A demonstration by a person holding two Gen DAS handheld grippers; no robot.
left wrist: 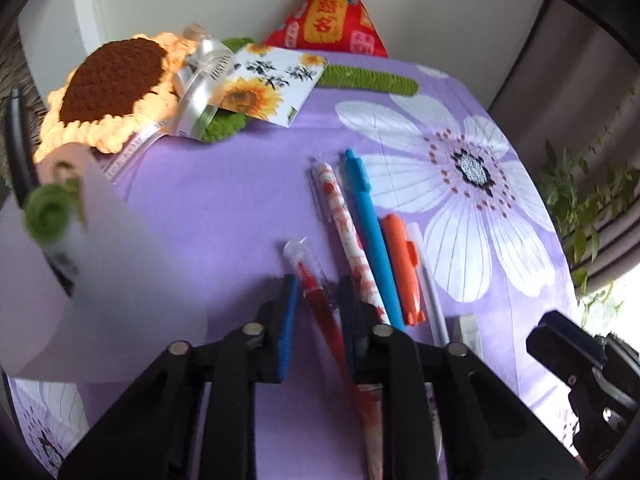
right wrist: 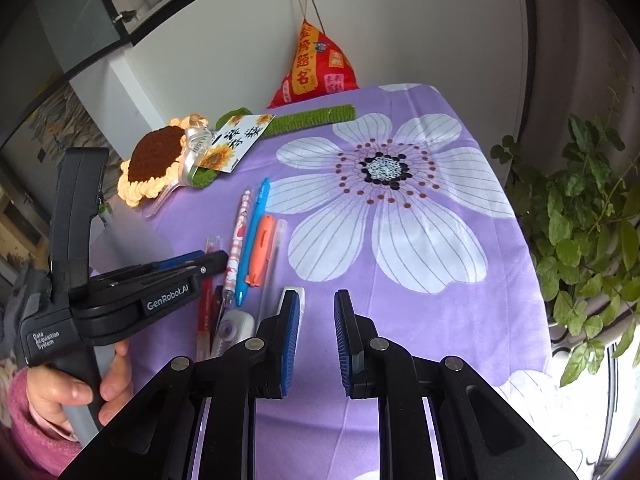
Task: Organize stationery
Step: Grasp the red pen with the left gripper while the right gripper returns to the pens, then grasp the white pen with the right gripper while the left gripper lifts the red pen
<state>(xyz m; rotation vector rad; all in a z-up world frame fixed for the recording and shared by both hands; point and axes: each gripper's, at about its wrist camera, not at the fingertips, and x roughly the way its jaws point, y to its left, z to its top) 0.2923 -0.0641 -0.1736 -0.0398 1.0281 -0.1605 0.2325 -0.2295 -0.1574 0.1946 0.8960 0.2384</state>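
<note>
On the purple flowered cloth, beside the big white flower print, pens lie in a row. Farthest from that flower, the red pen sits between the jaws of the left gripper, which look closed on it. Next toward the flower come the patterned pen, the blue pen and the orange marker. Nearer the flower, the right gripper hangs empty, jaws almost fully closed.

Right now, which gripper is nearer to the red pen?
Left. The left gripper has the red pen between its jaws; the right gripper hangs apart, over bare purple cloth beside the pens.
</note>
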